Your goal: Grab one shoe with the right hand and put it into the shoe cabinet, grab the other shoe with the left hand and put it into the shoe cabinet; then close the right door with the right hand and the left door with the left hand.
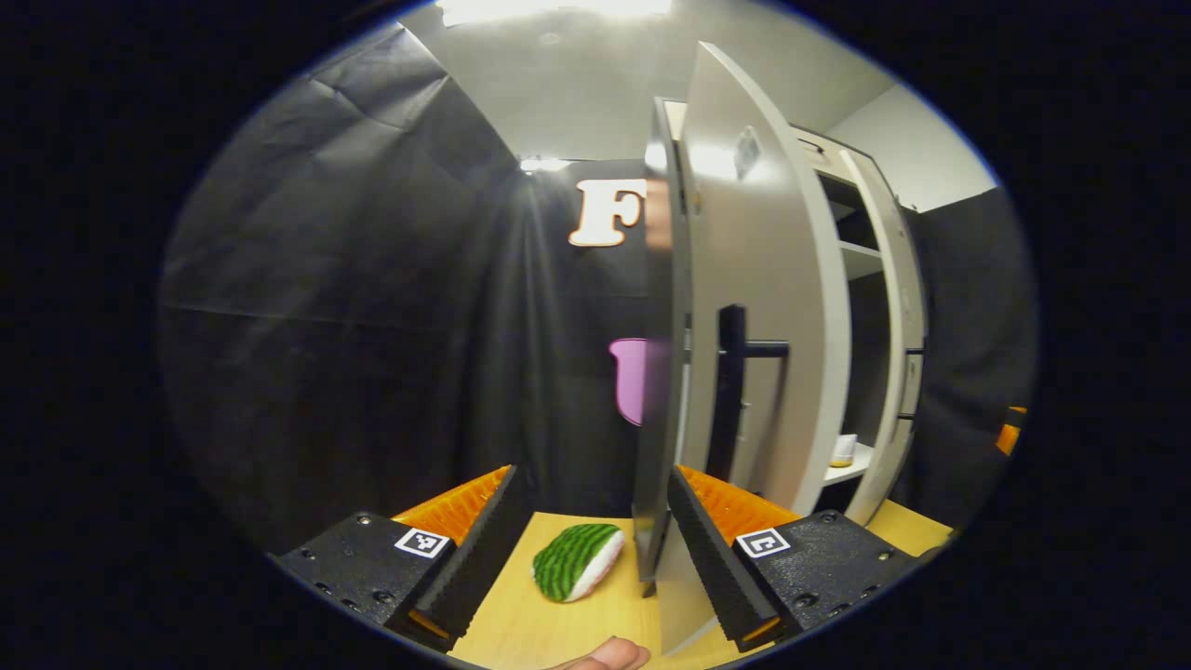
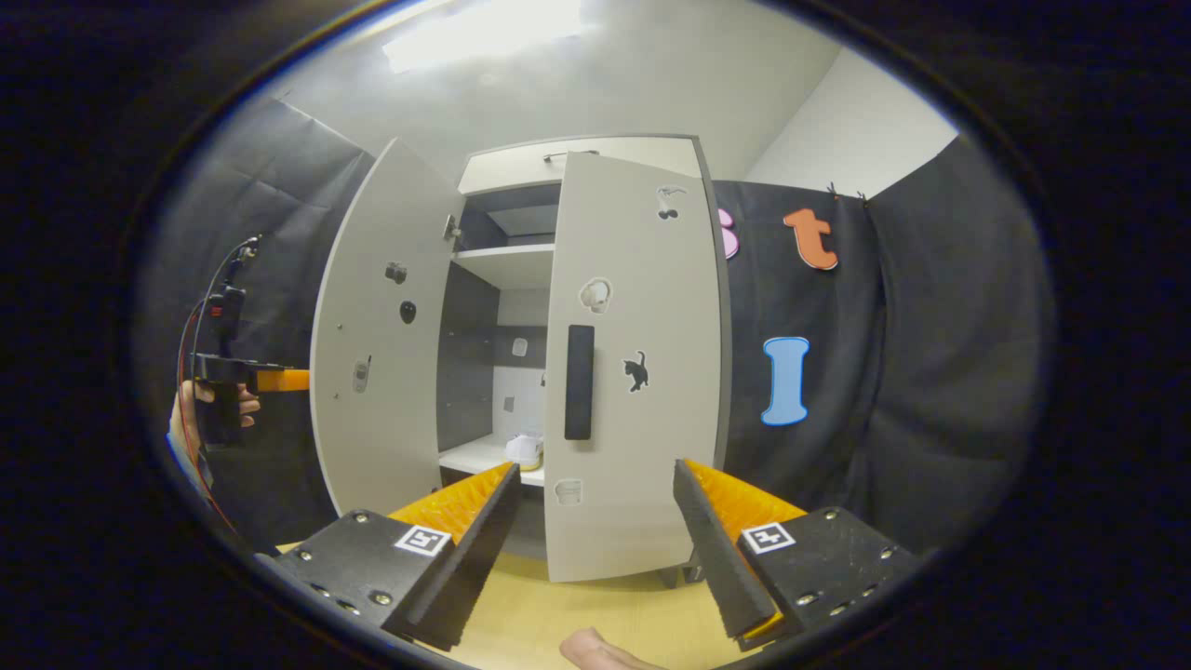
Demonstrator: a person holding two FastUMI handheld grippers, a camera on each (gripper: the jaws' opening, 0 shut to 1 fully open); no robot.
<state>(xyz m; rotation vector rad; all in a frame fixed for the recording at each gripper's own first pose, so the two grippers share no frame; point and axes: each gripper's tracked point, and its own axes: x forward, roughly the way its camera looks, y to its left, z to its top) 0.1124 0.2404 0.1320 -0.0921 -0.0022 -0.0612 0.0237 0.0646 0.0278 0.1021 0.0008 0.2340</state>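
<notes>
The pale shoe cabinet (image 2: pixel 577 149) stands on a wooden surface. Its left door (image 2: pixel 372 354) is swung wide open. Its right door (image 2: pixel 642 447), with a black handle (image 2: pixel 579 381), covers most of its half. A white shoe (image 2: pixel 526 450) rests on the low shelf inside, also seen as the shoe (image 1: pixel 844 449). My right gripper (image 2: pixel 596 465) is open and empty in front of the right door. My left gripper (image 1: pixel 591 475) is open and empty, facing the left door (image 1: pixel 763 307) edge-on near its black handle (image 1: pixel 735 391). From the right, the left gripper (image 2: pixel 279 380) sits beside that door's outer face.
A green striped, watermelon-patterned object (image 1: pixel 577 561) lies on the wooden surface (image 1: pixel 521 623) left of the open door's foot. Upper shelves (image 2: pixel 507 256) show inside the cabinet. Black cloth walls close in on both sides. A hand (image 2: pixel 219 400) holds the left gripper.
</notes>
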